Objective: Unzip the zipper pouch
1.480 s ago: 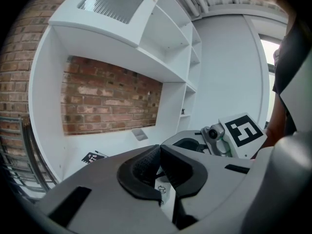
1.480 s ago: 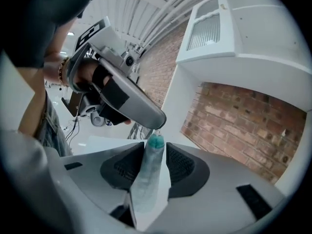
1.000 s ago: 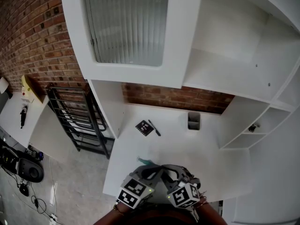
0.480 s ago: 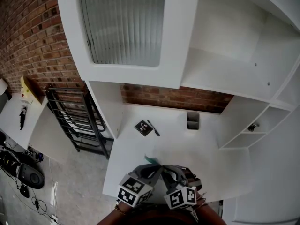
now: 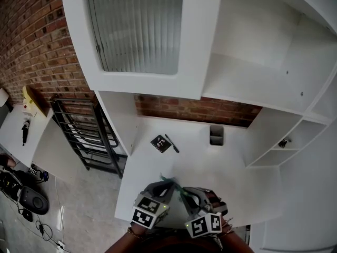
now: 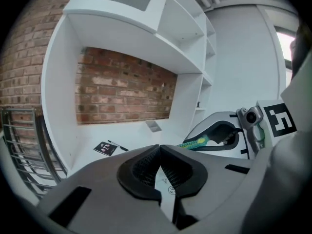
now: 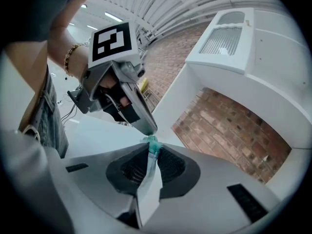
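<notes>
1. Head view: you look steeply down at a white tabletop (image 5: 210, 167) set into a white shelving unit (image 5: 274, 78) against a brick wall (image 5: 200, 111). At the bottom edge your left gripper (image 5: 164, 188) and right gripper (image 5: 185, 193) meet tip to tip over the near part of the tabletop. A teal bit of the zipper pouch (image 5: 170, 183) shows between them; the rest of it is hard to pick out against the white. Farther back a black card (image 5: 161, 143) lies with a pen (image 5: 172, 144) just beside it, and a grey holder (image 5: 216, 135) stands near the wall
2. Left gripper view: your left fingers (image 6: 141, 167) are pressed together on a white panel of the pouch, which hangs down between them. Off to the right, the right gripper grips the pouch's teal-and-green zipper (image 6: 197, 142)
3. Right gripper view: your right fingers (image 7: 173, 167) have just been closing and now pinch the pouch's white edge, with the teal end of the zipper poking out at their tips. The left gripper reaches in from the upper left, its tip right at that teal end; you cannot tell whether they touch. A bracelet (image 7: 70, 57) circles the wrist behind it
</notes>
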A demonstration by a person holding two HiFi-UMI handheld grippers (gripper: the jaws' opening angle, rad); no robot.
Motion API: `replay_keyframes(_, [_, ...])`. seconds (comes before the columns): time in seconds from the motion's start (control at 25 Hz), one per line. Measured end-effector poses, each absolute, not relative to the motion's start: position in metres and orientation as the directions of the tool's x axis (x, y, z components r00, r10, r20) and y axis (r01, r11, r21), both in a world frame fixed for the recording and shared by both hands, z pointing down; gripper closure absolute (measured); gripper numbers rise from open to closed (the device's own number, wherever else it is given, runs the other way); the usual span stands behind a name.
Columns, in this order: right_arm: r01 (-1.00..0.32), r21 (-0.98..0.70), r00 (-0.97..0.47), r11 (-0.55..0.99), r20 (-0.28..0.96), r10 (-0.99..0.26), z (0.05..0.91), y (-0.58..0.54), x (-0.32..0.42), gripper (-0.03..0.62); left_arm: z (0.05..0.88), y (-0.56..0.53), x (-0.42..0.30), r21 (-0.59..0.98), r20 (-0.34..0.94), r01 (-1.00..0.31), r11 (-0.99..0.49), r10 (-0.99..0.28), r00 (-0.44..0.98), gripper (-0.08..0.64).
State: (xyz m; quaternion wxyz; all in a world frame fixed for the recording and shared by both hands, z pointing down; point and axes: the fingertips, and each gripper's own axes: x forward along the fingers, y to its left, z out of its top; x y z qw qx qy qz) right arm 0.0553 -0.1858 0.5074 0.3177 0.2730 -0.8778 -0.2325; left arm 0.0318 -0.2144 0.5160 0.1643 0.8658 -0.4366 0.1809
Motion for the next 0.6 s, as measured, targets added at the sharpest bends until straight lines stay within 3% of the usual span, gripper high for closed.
replay_keyframes(0.6, [-0.371,0.558,-0.664,0.742,0.4,-0.632,0.489,-0.184,0.065,0.557,0.508,-0.221,0.024,0.13,0.444,-0.815,-0.565,-0.702,0.557,0.555])
